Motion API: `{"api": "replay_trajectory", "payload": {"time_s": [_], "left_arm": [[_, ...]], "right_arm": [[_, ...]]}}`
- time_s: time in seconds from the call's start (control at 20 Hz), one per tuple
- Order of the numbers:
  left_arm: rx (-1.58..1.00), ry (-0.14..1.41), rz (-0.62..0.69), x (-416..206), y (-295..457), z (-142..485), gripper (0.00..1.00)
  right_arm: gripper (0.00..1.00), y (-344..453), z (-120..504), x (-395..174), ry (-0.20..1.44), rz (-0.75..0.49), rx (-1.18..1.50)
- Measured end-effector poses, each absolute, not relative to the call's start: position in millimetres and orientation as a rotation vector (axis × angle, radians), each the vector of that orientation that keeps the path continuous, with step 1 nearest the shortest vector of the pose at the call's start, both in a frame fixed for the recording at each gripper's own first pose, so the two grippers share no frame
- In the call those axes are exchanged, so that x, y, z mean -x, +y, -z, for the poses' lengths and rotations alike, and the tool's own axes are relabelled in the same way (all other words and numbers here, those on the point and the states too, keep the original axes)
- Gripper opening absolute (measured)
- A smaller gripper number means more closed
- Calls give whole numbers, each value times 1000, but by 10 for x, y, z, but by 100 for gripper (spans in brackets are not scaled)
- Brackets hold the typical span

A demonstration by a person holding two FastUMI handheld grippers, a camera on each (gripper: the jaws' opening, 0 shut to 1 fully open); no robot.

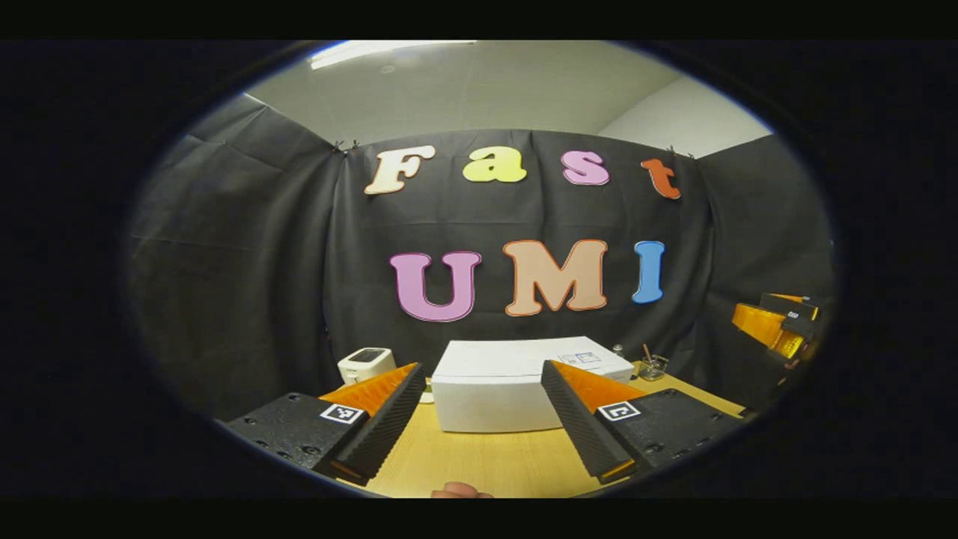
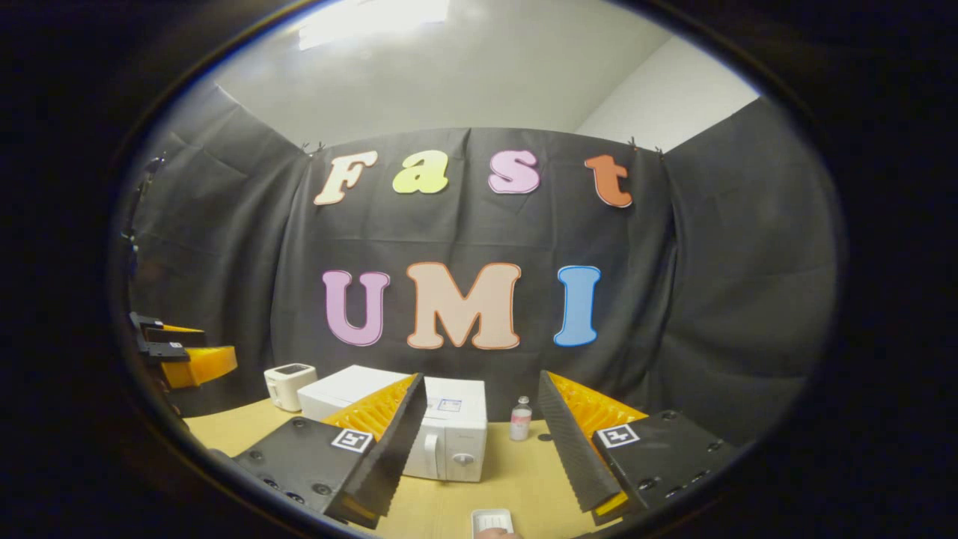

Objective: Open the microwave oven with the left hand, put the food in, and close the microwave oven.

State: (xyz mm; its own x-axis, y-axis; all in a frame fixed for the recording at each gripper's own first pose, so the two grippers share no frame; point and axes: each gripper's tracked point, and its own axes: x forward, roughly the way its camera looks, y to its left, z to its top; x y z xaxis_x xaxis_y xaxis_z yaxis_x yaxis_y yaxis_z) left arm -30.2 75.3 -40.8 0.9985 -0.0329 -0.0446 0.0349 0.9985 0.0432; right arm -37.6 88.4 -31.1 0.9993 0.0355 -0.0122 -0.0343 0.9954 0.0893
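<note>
The boxy white microwave oven [image 2: 419, 430] sits shut near the middle of the pale wooden bench [image 2: 516, 479], its door handle and round knob facing the right gripper view; in the left gripper view the same oven [image 1: 516, 385] stands straight ahead between the fingers. A small white ridged tray [image 2: 492, 520], apparently carrying the food, lies at the near edge of the bench, with a fingertip-like shape just touching its front; what it holds is too small to tell.

A white toaster-like appliance [image 2: 288, 383] stands just beside the oven on its far side, and a small clear bottle with a pink label [image 2: 520, 421] stands near its other end. A little glass jar with a stick in it [image 1: 653, 367] sits at the bench's back edge.

The left claw [image 1: 479, 419] is spread wide, holding nothing, aimed level at the oven and well apart from it. The right claw [image 2: 483, 442] is likewise spread and empty, raised above the bench and tipped slightly down toward the tray.

The door has not yet been opened. The likely hazards: the light oven could slide back toward the wall if the handle is pulled off-axis, and a swinging door could knock the bottle over. The low tray may also slip from a shallow pinch.
</note>
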Motion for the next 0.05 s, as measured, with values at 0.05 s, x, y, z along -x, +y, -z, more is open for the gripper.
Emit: {"api": "replay_trajectory", "payload": {"time_s": [0.05], "left_arm": [[-46,47,36,317,756,426,98]], "right_arm": [[87,885,310,389,10,-33,-88]]}}
